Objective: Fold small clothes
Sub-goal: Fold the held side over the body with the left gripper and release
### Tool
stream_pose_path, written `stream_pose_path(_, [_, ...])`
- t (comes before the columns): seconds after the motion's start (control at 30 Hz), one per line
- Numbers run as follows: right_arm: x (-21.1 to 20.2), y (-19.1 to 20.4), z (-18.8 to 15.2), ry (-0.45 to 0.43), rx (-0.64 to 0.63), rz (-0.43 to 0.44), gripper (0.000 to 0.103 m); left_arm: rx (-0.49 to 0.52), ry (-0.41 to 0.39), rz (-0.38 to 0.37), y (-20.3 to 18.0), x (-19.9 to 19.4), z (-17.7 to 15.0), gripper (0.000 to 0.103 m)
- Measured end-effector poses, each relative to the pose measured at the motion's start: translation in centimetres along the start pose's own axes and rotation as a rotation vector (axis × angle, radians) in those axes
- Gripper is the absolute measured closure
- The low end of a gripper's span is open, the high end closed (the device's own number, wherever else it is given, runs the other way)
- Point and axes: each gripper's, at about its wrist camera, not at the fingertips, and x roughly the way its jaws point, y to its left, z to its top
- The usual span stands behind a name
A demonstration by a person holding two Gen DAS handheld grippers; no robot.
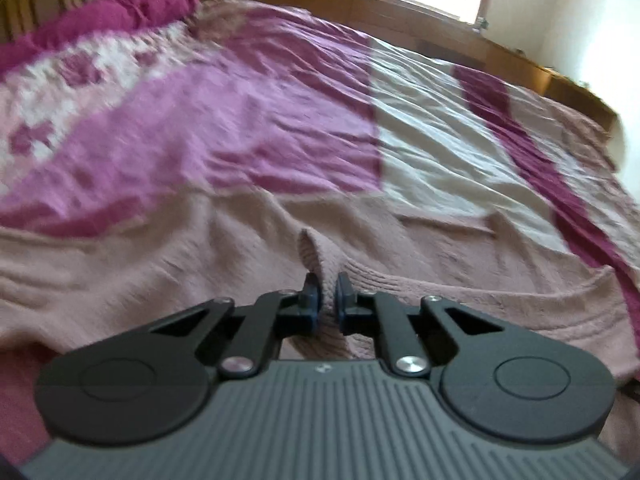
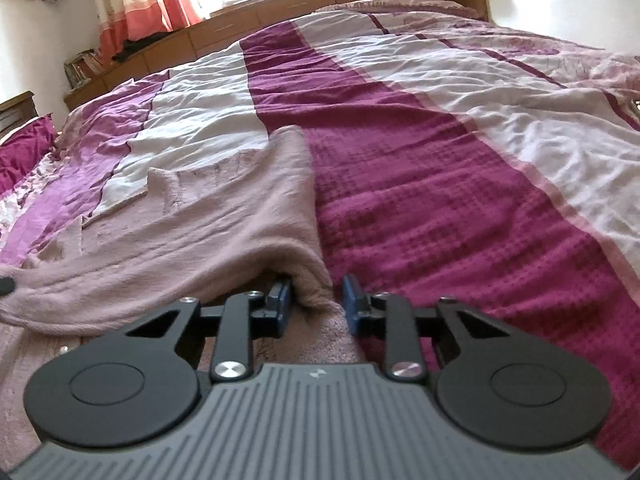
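Observation:
A dusty-pink knit garment lies spread on the bed. In the left wrist view my left gripper is shut on a raised ribbed fold of it, and the cloth stands up in a ridge between the blue pads. The right wrist view shows the same pink garment, its right edge lifted. There my right gripper has a bunched corner of that edge between its fingers. The left pad touches the cloth, but a gap shows beside the right one.
The bed carries a striped magenta, purple and white bedspread. A wooden headboard shelf runs along the far side under a bright window with orange curtains. A magenta pillow lies at the far left.

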Motion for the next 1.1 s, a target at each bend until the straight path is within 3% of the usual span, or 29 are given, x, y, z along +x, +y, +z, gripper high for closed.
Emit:
stream_pose_path(0.33, [-0.3,0.1,-0.2,-0.001,-0.016,0.011,0.072,0.074,0.073,0.087,0.7,2.6,-1.3,0.088])
stream_pose_path(0.57, [-1.5,0.1,0.4,0.020,0.000,0.046,0.071,0.050,0.077,0.093,1.8,1.3,-1.2,0.069])
stream_pose_path(0.8, [-3.3,1.7,1.4,-0.026,-0.029,0.097,0.068,0.001,0.098,0.049,2.9,-0.9,-1.7,0.068])
stream_pose_path(1.1, [-2.6,3.8,1.8,-0.037,-0.092,0.119,0.057,0.090,0.121,0.076,1.6,-0.4,-2.9,0.068])
